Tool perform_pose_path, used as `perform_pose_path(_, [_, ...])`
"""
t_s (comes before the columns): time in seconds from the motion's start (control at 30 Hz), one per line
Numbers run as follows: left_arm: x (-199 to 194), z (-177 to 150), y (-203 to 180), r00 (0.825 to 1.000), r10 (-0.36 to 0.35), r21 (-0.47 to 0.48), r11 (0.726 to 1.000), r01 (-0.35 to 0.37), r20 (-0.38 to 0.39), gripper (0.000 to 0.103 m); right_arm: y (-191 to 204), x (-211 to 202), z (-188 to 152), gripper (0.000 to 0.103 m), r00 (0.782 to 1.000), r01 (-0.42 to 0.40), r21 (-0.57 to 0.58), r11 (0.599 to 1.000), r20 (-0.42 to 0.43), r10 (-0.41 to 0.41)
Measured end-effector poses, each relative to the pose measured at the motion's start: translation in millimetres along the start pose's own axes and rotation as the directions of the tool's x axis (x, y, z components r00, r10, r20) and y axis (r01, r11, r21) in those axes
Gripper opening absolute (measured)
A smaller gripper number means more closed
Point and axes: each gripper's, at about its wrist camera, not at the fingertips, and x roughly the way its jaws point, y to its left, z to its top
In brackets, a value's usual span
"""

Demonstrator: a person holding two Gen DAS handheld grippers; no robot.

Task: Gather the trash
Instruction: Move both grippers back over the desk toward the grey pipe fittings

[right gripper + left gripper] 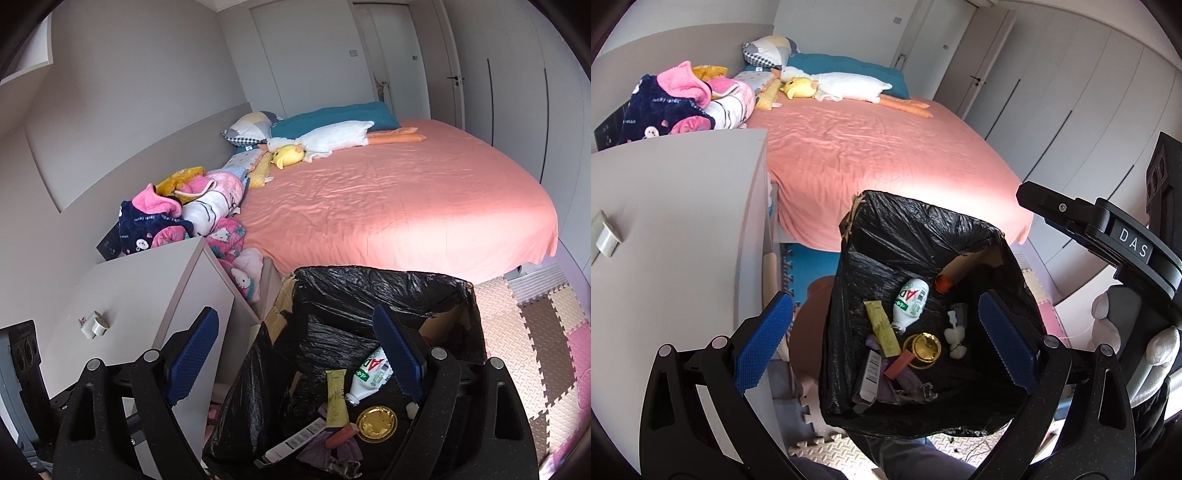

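Trash: bottle (911, 305), gold lid (922, 350), wrappers lie in my lined bin (925, 225).
Tongs: left tongs (882, 350) and right tongs (297, 360) both wide, empty, above it.

The bin liner (886, 236) is thin, crinkled black plastic with a dull sheen over torn brown cardboard, and holds a glossy white plastic bottle (911, 303), a shiny gold metal lid (922, 350) and matt paper cartons. Each claw carries matt black plastic arms with rough, knurled blue pads (762, 341). The bed sheet (399, 206) is smooth, faintly lustrous salmon cloth; the far plush toys (325, 142) look fleecy.
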Motion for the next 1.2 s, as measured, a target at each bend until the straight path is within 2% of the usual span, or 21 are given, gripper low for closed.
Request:
perform_pose_path(0.33, [-24, -2, 42, 0.995, 0.085, -0.056, 0.995, -0.082, 0.046, 0.097, 53, 17, -5, 0.086, 0.996, -0.085, -0.077, 0.993, -0.033, 0.082])
perform_pose_path(0.57, [-38, -5, 76, 0.988, 0.14, -0.107, 0.985, -0.134, 0.058, 0.097, 90, 33, -10, 0.086, 0.981, -0.185, -0.115, 0.976, -0.079, 0.176])
perform_pose_path(0.93, [-59, -8, 129, 0.973, 0.217, -0.195, 0.96, -0.198, 0.081, 0.097, 134, 53, -13, 0.086, 0.967, -0.245, -0.163, 0.956, -0.116, 0.228])
perform_pose_path(1.2, [-73, -11, 163, 0.953, 0.288, -0.241, 0.935, -0.259, 0.095, 0.097, 165, 71, -16, 0.086, 0.953, -0.284, -0.2, 0.938, -0.165, 0.253])
